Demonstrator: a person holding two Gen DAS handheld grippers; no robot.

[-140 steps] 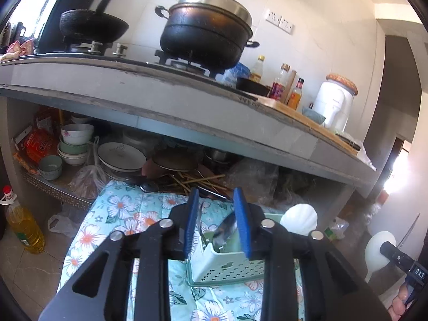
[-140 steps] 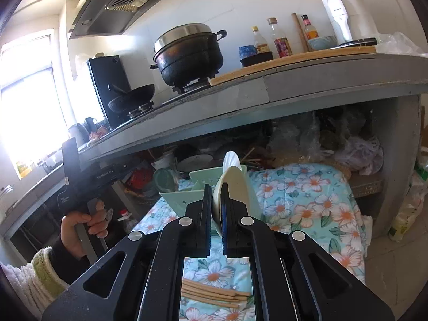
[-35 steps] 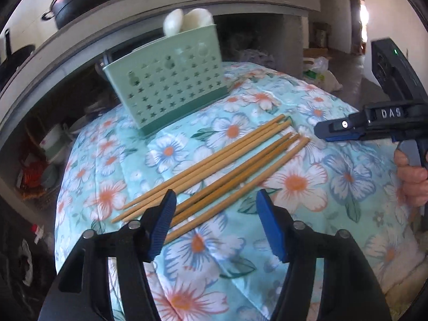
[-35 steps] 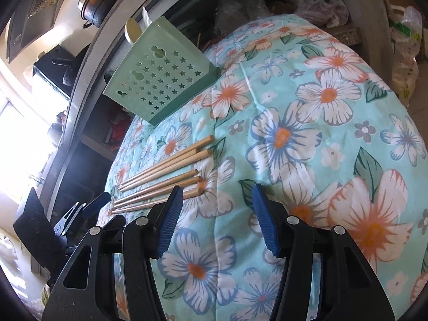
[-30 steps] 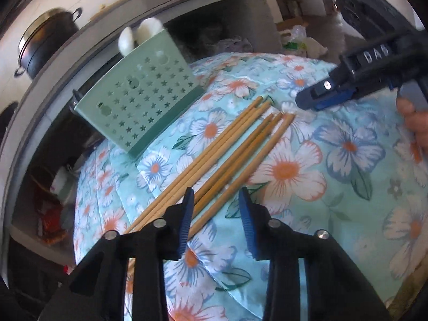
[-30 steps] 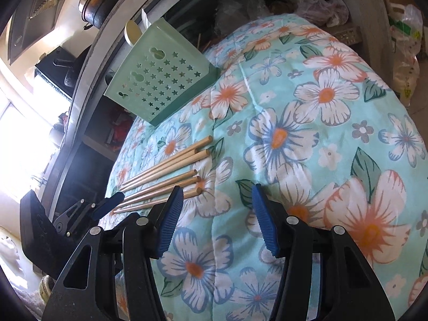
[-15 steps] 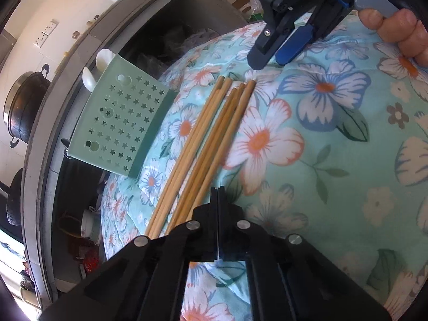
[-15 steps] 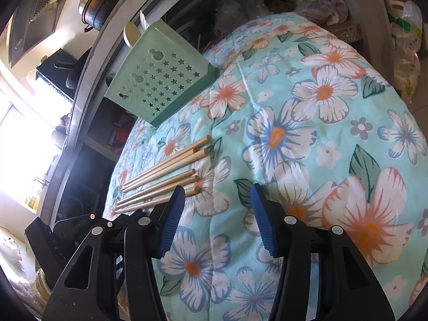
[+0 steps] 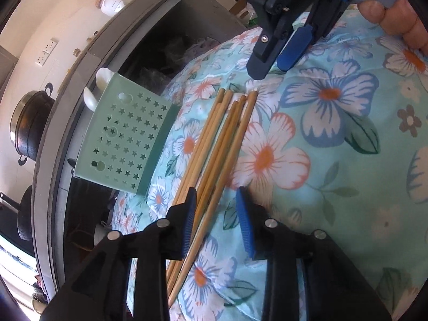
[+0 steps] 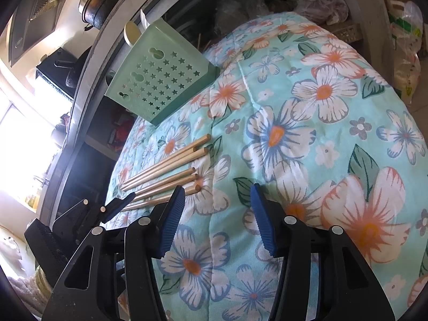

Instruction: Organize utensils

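**Six chopsticks loose on the floral cloth, one green holder behind them**

Six wooden chopsticks (image 9: 219, 144) lie side by side on the floral cloth (image 9: 334, 160), in front of one pale green utensil holder (image 9: 125, 136) punched with star holes. Two white spoon ends (image 9: 91, 97) stick up out of the holder.

The left gripper (image 9: 216, 211) has its fingers (image 9: 188, 222) apart, straddling the near ends of several chopsticks. The right gripper (image 10: 216, 216) is also spread wide over the cloth, just beside the chopsticks' thick ends, gripping nothing. Its body carries white lettering, only a "D" readable. One black pot (image 9: 29, 131) sits on the desk (image 9: 80, 61) above.
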